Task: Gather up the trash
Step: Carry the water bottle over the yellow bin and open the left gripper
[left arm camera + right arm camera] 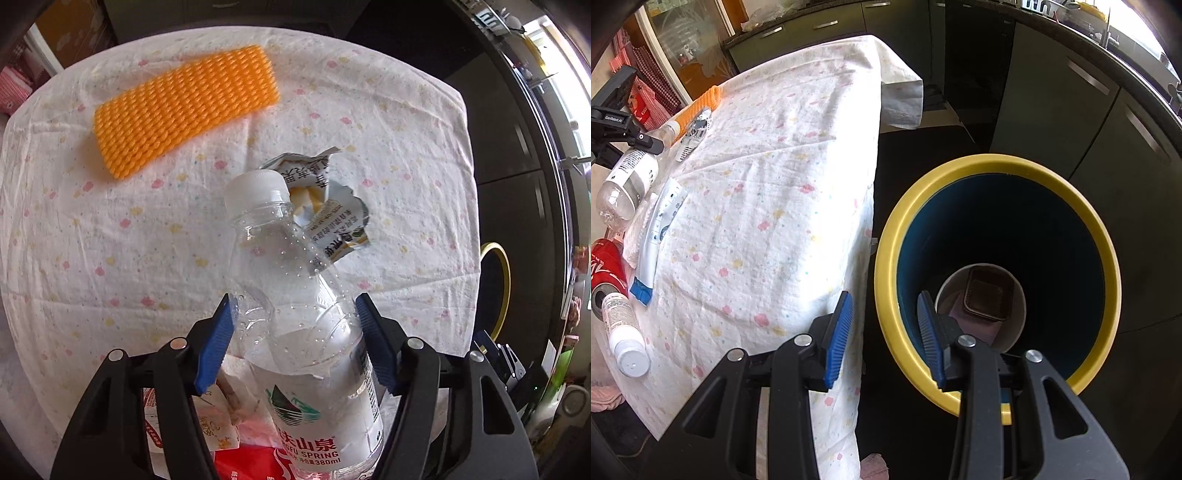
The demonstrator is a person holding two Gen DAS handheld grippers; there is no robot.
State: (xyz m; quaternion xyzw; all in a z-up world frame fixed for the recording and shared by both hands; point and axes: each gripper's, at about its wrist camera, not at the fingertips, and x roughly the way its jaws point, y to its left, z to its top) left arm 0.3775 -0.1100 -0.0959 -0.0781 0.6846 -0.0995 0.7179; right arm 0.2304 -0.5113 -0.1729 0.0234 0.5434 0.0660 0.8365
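Left gripper [295, 325] clamped on clear bottle [295, 314] (cap toward 12 o'clock), above table [110, 258]. Right gripper [884, 336] jaws apart, empty; yellow-rimmed bin [997, 162] at 2 o'clock.

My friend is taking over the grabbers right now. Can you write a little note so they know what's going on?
Left gripper: fingers closed on the clear water bottle, cap pointing away.
Right gripper: open, empty, over the near rim of the yellow-rimmed bin beside the table.
In the bin: a brown tray.
On the flowered cloth: orange foam net, crumpled wrapper, white tube, red can, small white bottle, tissue.
Left to do: bin the water bottle, then the rest.
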